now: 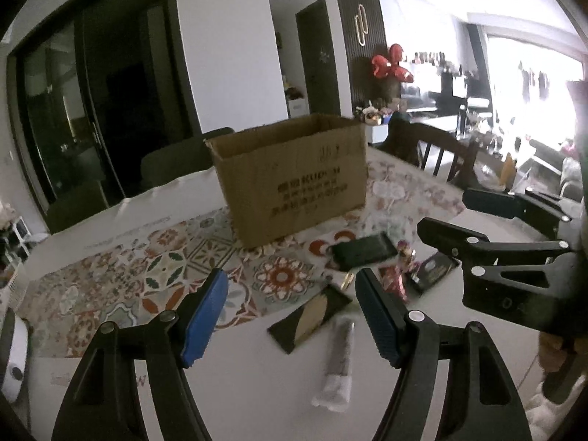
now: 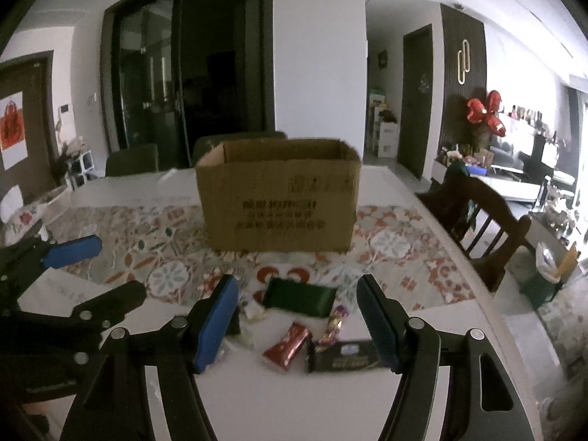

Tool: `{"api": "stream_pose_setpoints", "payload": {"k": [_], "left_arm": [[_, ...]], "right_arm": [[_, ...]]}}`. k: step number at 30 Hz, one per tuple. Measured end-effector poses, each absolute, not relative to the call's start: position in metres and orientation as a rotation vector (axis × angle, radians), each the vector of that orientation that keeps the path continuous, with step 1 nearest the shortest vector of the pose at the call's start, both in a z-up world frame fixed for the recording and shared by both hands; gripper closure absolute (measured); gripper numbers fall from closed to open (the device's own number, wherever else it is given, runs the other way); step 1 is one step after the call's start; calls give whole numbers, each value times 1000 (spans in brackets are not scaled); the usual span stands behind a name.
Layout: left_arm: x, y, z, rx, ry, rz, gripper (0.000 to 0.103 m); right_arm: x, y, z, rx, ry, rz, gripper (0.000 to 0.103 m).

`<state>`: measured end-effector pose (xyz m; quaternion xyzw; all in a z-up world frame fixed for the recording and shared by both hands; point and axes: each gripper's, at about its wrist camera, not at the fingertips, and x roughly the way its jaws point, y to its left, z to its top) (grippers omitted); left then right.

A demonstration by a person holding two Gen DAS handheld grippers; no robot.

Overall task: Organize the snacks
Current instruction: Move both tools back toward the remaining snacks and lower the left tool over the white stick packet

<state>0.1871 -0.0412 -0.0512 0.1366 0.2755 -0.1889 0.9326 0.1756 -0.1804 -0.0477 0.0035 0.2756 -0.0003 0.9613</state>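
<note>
Two pairs of tongs, both standing wide, nothing between the pads. Left tongs (image 1: 292,316) aimed down at the near edge of the counter (image 1: 257,386); right tongs (image 2: 297,319) likewise, a little further to the right along the same edge.

Just ahead of the left tongs: flat dark packet with a pale oval (image 1: 312,314), long axis slanting from lower left to upper right, and a long pale wrapped stick (image 1: 340,360) lying nearly straight along the pointing line. Nearer to the left pair than to the right, by the look of it.

Between and just ahead of the right tongs: red packet (image 2: 288,345), slanted; dark box with gold print (image 2: 343,358) lying crosswise, its right end behind the right-hand pad; small purple-and-gold candy (image 2: 332,325) between the two. Beyond these, dark green box (image 2: 301,297), long axis crosswise.

Further out, straight ahead of both pairs: open cardboard box (image 2: 279,202) on the patterned mat (image 2: 165,253), well apart from the snacks, top open. Contents not visible.

Judgement: red packet the readiest pick for the right pair, centred in the gap; slanted axis may call for a slight wrist roll. Carry then runs forward and up over the cardboard rim.
</note>
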Motion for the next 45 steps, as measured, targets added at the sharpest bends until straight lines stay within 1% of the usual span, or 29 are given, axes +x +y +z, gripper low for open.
{"api": "stream_pose_setpoints", "payload": {"k": [4, 9, 10, 12, 15, 19, 20, 23, 24, 26, 30, 33, 35, 45], "left_arm": [[180, -46, -67, 325, 578, -402, 34], [178, -53, -87, 336, 620, -433, 37], [179, -54, -90, 331, 632, -438, 37], [184, -56, -98, 319, 670, -446, 42], [190, -57, -109, 308, 714, -454, 47], [197, -58, -118, 297, 746, -458, 51], [198, -59, -120, 298, 755, -461, 53], [201, -61, -125, 292, 782, -477, 55], [202, -62, -127, 291, 788, -482, 57], [204, -65, -130, 292, 799, -492, 59], [208, -69, -135, 284, 822, -506, 62], [211, -70, -139, 275, 839, -511, 66], [214, -70, -142, 269, 852, -512, 67], [223, -73, -148, 241, 886, -519, 73]], "right_arm": [[179, -174, -63, -7, 608, 14, 36], [187, -168, -80, -25, 654, 12, 40], [188, -168, -83, -27, 660, 10, 43], [191, -165, -90, -38, 674, 11, 46], [196, -164, -98, -38, 705, 17, 49], [204, -166, -111, -20, 746, 20, 53], [206, -166, -113, -13, 754, 23, 57], [211, -168, -120, 4, 780, 24, 58], [212, -168, -121, 9, 784, 21, 59], [215, -169, -124, 17, 794, 24, 62], [221, -171, -129, 27, 809, 20, 62], [225, -172, -133, 31, 820, 19, 62], [227, -171, -136, 19, 823, 19, 66], [236, -176, -145, 47, 849, 22, 66]]}}
